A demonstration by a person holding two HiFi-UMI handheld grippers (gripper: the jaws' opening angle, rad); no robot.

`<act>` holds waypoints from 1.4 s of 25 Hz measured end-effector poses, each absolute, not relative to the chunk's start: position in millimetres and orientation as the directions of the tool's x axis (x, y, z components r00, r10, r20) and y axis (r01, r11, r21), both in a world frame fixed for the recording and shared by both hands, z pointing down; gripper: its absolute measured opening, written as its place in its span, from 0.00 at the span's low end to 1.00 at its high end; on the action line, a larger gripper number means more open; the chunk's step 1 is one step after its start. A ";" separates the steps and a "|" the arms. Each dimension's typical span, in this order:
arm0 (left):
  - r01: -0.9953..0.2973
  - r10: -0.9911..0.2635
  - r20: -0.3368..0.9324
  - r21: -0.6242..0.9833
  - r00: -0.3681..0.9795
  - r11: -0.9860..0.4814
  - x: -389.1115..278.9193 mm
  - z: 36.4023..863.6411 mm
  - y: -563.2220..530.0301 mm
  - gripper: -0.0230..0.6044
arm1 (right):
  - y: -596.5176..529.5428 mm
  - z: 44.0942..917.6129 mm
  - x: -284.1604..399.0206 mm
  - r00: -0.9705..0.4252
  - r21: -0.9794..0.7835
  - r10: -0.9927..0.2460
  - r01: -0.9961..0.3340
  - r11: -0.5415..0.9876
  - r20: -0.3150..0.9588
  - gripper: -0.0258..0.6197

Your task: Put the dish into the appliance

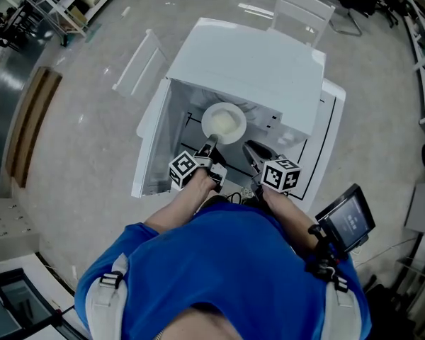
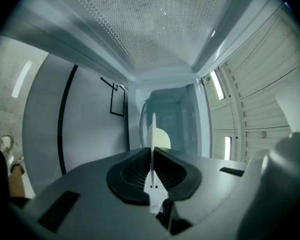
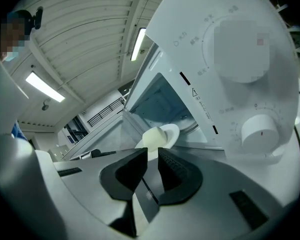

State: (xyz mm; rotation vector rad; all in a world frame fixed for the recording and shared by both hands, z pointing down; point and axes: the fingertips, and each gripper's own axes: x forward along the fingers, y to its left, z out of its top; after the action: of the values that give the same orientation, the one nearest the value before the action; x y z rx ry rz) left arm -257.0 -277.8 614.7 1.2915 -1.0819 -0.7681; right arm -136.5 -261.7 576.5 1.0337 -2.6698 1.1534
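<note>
dish (image 1: 224, 122) cream-wht | appliance (image 1: 255, 62) wht | shirt (image 1: 227, 261) blue | floor (image 1: 85, 140) grey

dish (image 1: 224, 122): white, round, shallow, wide flat rim. held off any surface at the appliance's open mouth, rim at 6 o'clock pinched by left gripper (image 1: 209, 146); edge-on in the left gripper view (image 2: 153, 134).
appliance (image 1: 255, 69): white box. door (image 1: 152, 140) swung open at 9 o'clock, pale cavity (image 2: 170, 114) exposed, two dials (image 3: 260, 131) at 3 o'clock.

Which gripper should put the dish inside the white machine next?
The left gripper. Its jaws are shut on the rim of the dish, right at the open front of the appliance. The right gripper holds nothing, nearer the dials.
</note>
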 end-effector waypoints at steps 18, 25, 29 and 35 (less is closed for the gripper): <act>-0.115 -0.925 0.228 0.973 0.306 0.202 -258.6 637.2 -322.3 0.07 | -269.7 586.1 -137.2 -0.780 -0.613 -0.542 -0.602 0.513 0.312 0.10; -0.116 -0.924 0.234 0.971 0.303 0.208 -260.5 638.1 -326.9 0.07 | -264.7 583.3 -139.7 -0.778 -0.605 -0.542 -0.607 0.516 0.318 0.10; -0.120 -0.922 0.243 0.969 0.302 0.216 -261.9 639.4 -331.5 0.07 | -262.1 583.0 -140.9 -0.775 -0.606 -0.543 -0.610 0.511 0.322 0.10; -0.135 -0.920 0.260 0.964 0.294 0.229 -261.0 644.5 -343.7 0.07 | -262.3 585.5 -139.8 -0.774 -0.604 -0.545 -0.611 0.512 0.322 0.10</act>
State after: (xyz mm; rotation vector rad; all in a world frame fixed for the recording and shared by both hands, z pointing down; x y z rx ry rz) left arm -261.0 -343.7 644.5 1.2251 -1.1520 -0.7499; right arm -139.8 -262.3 585.5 1.0160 -2.6518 1.1146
